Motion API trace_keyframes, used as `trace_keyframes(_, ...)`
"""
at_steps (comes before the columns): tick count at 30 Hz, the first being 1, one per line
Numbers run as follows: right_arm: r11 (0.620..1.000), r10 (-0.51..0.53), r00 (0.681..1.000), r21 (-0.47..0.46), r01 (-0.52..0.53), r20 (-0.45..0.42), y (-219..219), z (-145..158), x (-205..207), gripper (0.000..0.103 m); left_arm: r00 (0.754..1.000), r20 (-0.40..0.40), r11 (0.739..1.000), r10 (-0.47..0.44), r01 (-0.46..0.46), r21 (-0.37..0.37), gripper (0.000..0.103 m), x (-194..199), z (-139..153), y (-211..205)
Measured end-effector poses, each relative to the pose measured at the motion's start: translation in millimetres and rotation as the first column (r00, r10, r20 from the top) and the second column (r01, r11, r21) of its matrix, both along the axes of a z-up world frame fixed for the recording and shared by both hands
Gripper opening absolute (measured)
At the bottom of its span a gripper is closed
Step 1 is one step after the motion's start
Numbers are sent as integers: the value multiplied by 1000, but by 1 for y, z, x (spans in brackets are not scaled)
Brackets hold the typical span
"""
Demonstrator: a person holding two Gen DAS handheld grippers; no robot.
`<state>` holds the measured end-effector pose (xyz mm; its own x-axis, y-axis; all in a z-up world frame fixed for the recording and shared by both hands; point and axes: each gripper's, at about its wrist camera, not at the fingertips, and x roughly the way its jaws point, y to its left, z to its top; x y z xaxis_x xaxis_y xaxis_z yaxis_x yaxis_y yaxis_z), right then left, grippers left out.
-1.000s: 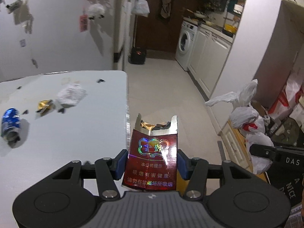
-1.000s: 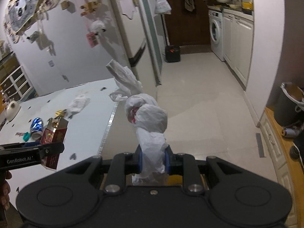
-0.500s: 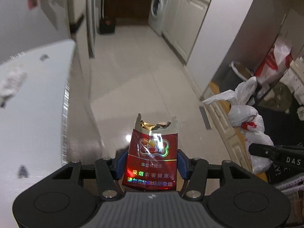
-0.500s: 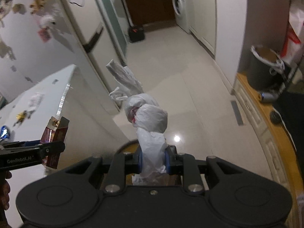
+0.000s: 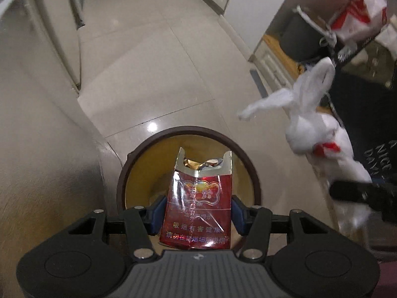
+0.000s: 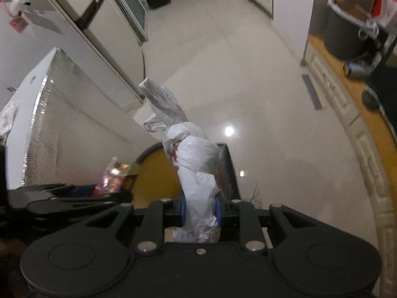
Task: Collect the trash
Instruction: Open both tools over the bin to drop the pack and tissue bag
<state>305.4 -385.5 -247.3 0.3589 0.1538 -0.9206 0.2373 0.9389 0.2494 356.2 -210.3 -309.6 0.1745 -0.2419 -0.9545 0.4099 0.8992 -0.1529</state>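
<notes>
From my seat, the left tool (image 5: 197,214) is clamped on a red cigarette pack (image 5: 198,207), its blue pads pressed on both sides; the torn top shows crumpled foil, and the pack's lower edge is cut off behind the tool body. The pack hangs directly over the round waste bin (image 5: 129,173) on the floor, whose near rim I cannot see, since the pack and the tool cover it. In the right wrist view the same pack (image 6: 111,180) is only a blurred pinkish smear beside the left tool (image 6: 74,195), at the bin's left rim (image 6: 146,155).

The right tool (image 6: 200,209) is squeezed on a knotted white plastic bag (image 6: 196,161), which stands up between its pads and hides much of the bin's opening; something red shows inside the knot, too small to tell. From the left wrist the bag (image 5: 312,134) is motion-blurred and hangs to the right of the bin.

The desk (image 6: 32,84) edge and its side panel stand close on the bin's left. Beyond the bin the tiled floor (image 5: 158,57) lies open.
</notes>
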Motion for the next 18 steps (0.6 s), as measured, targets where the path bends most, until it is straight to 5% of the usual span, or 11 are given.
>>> trace_keyframes(3, 999, -27, 999, 28, 28, -47, 2, -21, 4, 23, 1000, 19, 1000, -9, 9, 22, 58, 14, -18, -2)
trace_keyframes(6, 997, -54, 995, 52, 59, -89, 3, -38, 7, 23, 1000, 9, 998, -4, 4, 63, 74, 25, -31, -1)
trace_keyframes(18, 967, -157, 964, 163, 194, -215, 14, -90, 23, 24, 996, -12, 992, 87, -86, 88, 81, 7, -34, 32)
